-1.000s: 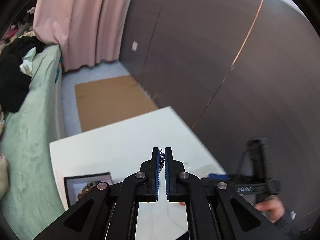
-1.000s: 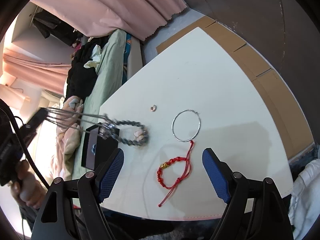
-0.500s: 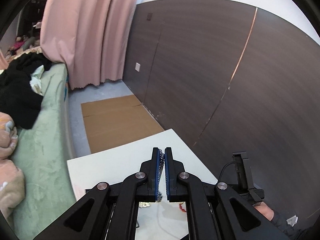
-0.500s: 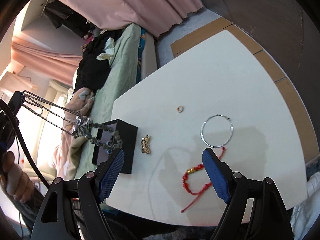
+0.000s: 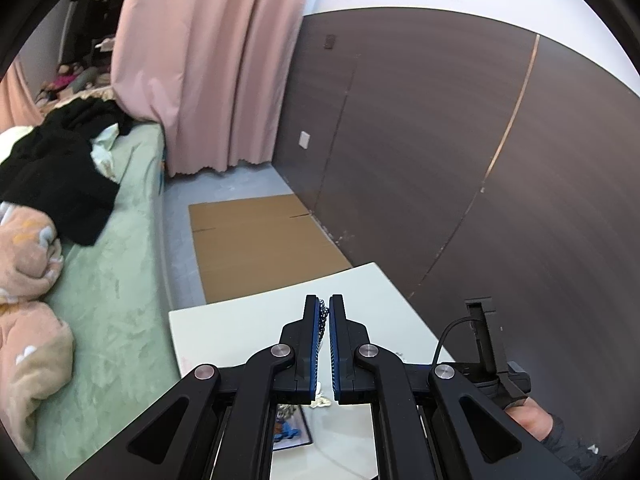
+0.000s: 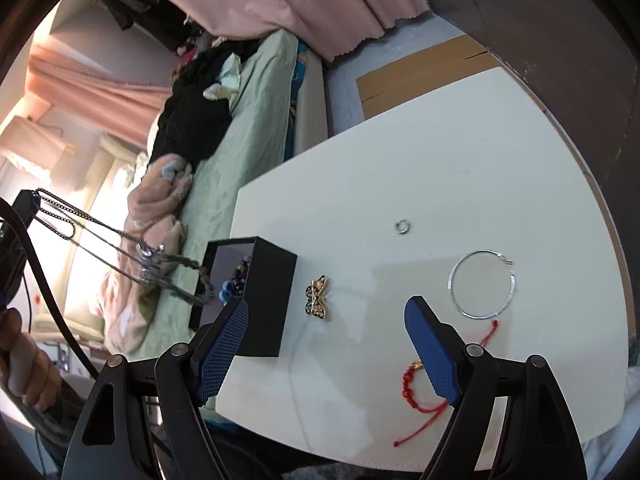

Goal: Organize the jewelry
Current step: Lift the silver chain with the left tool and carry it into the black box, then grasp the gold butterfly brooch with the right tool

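Now carrying necklace, my left gripper jaws pinching chain; beaded end seemingly dangling into black box. My right gripper jaws spread, empty. Next: lower slack, then release.

Around the black box at the near left edge of the tabletop, the far half of the surface lies bare and open to a pass. Right of the box sit a butterfly brooch, a small ring, a silver hoop and a red cord bracelet. A chain necklace hangs slanting into the box's open top, crossing the approach from the bed side.
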Demonstrator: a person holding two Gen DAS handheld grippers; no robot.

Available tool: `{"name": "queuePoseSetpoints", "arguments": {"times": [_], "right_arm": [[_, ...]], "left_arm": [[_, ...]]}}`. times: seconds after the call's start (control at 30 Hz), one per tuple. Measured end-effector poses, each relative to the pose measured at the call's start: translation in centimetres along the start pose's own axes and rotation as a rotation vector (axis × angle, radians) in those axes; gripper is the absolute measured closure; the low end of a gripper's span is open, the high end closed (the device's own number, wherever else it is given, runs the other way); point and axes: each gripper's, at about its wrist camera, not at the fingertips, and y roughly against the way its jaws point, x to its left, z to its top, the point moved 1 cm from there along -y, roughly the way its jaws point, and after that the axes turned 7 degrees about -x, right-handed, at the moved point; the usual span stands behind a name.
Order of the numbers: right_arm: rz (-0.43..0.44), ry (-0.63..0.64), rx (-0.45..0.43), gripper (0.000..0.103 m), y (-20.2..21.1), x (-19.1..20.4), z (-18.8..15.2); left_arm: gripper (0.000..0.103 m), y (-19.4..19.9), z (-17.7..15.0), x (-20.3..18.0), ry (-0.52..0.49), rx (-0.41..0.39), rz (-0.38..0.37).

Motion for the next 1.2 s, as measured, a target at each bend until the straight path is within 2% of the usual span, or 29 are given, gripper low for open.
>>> {"name": "queuePoseSetpoints", "arguments": {"times": [0.13, 0.27, 0.5, 0.53, 0.6, 0.67, 0.73, 0.87, 0.93, 1.0, 1.1, 1.2], "right_arm": [[-0.031, 0.037, 0.069, 0.021, -2.1, 1.1, -0.1], [-0.039, 0.065, 0.141, 0.037, -4.4, 1.9, -0.4], [-0.076, 0.092, 0.199, 0.039, -7.1, 2.9, -0.5], [-0.079, 0.098, 0.203, 0.039, -7.3, 3.0, -0.5], [-0.091, 0.114, 0.216, 0.039, -8.0, 3.4, -0.5], [-0.110, 0.131, 0.229, 0.043, -8.7, 3.6, -0.6], [-0.124, 0.144, 0.249, 0.051, -9.5, 3.8, -0.7], [-0.166, 0.178, 0.272, 0.056, -10.7, 4.0, -0.9], [-0.190, 0.205, 0.269, 0.064, -10.8, 4.2, -0.8], [-0.247, 0.241, 0.268, 0.088, -10.9, 4.2, -0.6], [-0.236, 0.225, 0.279, 0.089, -10.6, 3.8, -0.4], [-0.209, 0.205, 0.248, 0.089, -9.2, 3.6, 0.0]], "left_arm": [[0.098, -0.4, -1.1, 1.7, 0.047, 0.024, 0.042], [0.098, -1.2, -2.7, 3.9, 0.133, 0.084, 0.071], [0.097, -1.6, -5.8, 6.2, 0.213, 0.154, 0.103], [0.095, -1.6, -6.1, 6.5, 0.222, 0.162, 0.104], [0.083, -1.6, -6.9, 6.9, 0.239, 0.178, 0.107], [0.047, -1.3, -7.5, 7.4, 0.254, 0.173, 0.116], [0.033, -0.5, -8.0, 7.8, 0.269, 0.142, 0.125], [0.031, 0.1, -8.8, 8.8, 0.300, 0.142, 0.145], [0.031, 0.2, -9.2, 9.2, 0.314, 0.144, 0.153], [0.031, 0.3, -9.4, 9.5, 0.328, 0.146, 0.156], [0.031, 0.4, -9.8, 9.5, 0.330, 0.147, 0.161], [0.031, 0.2, -10.1, 9.5, 0.330, 0.148, 0.157]]}}
